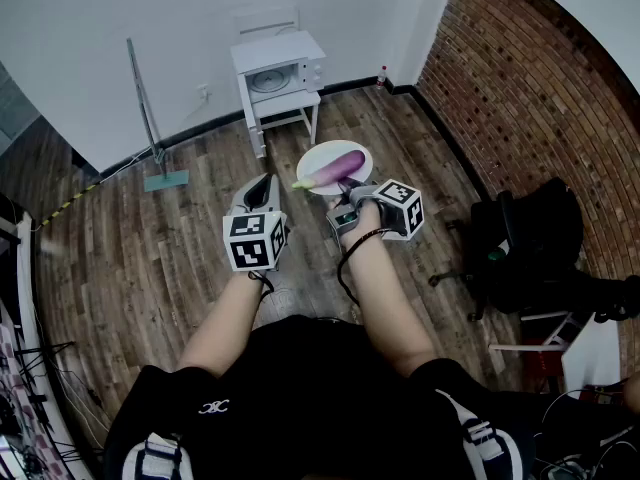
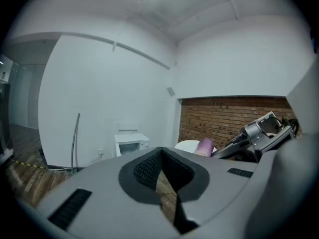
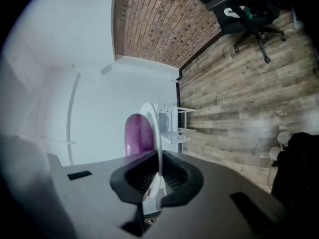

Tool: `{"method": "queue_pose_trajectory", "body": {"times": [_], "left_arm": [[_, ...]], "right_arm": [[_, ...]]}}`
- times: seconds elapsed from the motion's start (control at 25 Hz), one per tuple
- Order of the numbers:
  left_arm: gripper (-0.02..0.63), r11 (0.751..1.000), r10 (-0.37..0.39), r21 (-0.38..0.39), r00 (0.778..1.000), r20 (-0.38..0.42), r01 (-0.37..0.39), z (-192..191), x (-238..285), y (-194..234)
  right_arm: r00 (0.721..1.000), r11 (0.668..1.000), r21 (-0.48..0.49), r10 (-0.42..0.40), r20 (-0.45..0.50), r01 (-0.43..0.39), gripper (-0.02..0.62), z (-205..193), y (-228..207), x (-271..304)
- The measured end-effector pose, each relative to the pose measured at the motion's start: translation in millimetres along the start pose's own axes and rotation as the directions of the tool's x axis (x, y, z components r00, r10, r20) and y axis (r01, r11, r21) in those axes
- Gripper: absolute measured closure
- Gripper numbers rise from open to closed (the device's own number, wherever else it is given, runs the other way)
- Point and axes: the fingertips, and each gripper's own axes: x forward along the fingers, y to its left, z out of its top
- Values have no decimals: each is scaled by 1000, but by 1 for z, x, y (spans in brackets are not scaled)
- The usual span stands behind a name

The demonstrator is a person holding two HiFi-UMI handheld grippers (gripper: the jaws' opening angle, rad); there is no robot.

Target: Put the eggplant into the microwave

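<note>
Seen from the head view, we note two hand-held grippers over a wooden floor (image 1: 150,258). The right gripper (image 1: 346,190) has its claw closed narrowly on the near rim of a white plate (image 1: 318,156). In the right gripper view, the plate's edge runs straight between the two pads, which press on it from either side. The purple eggplant (image 1: 338,167) lies on this plate with its green stem pointing left, so the task's thing is carried in the air, well apart from the microwave (image 1: 283,74). The left gripper (image 1: 262,185) is held just to the left of the plate and does not touch it. In the left gripper view we see its jaws drawn together with nothing between them, and the eggplant shows to their right. The microwave stands on a small white table (image 1: 296,102) against the far white wall, beyond both grippers. A mop (image 1: 150,118) leans on that wall to the left of the table. At the right we mark a brick wall (image 1: 520,78), with a black office chair (image 1: 525,243) near it.
</note>
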Motion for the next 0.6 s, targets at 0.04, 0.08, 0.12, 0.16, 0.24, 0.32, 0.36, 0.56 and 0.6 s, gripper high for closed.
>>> {"method": "queue_pose_trajectory", "body": {"times": [0.04, 0.08, 0.12, 0.16, 0.24, 0.32, 0.36, 0.56, 0.6], "left_arm": [[606, 1000, 4, -3, 1000, 3, -4, 0, 2, 4], [606, 1000, 7, -6, 1000, 5, -7, -1, 3, 8], [606, 1000, 9, -9, 1000, 9, -9, -1, 4, 13], [606, 1000, 11, -12, 1000, 12, -11, -1, 5, 18], [606, 1000, 10, -18, 1000, 16, -9, -1, 7, 27], [606, 1000, 2, -29, 1000, 14, -1, -3, 11, 35], [606, 999, -3, -35, 1000, 10, 4, -6, 14, 38], [606, 998, -27, -52, 999, -18, 26, -19, 25, 57], [606, 998, -28, -55, 999, -25, 27, -22, 29, 60]], "right_arm": [[1000, 1000, -5, -3, -1, 3, 571, -1, 1, 3], [1000, 1000, -9, -5, -1, 5, 571, -3, 1, 6], [1000, 1000, -11, -9, -2, 9, 571, -5, 2, 10], [1000, 1000, -13, -13, -1, 13, 571, -7, 2, 13], [1000, 1000, -15, -23, 3, 23, 570, -12, 2, 19], [999, 999, -13, -32, 7, 32, 570, -15, 1, 26], [999, 999, -12, -36, 10, 36, 569, -17, 1, 30], [998, 999, -8, -51, 19, 52, 571, -24, -2, 48], [998, 998, -3, -56, 18, 57, 569, -24, -3, 52]]}}
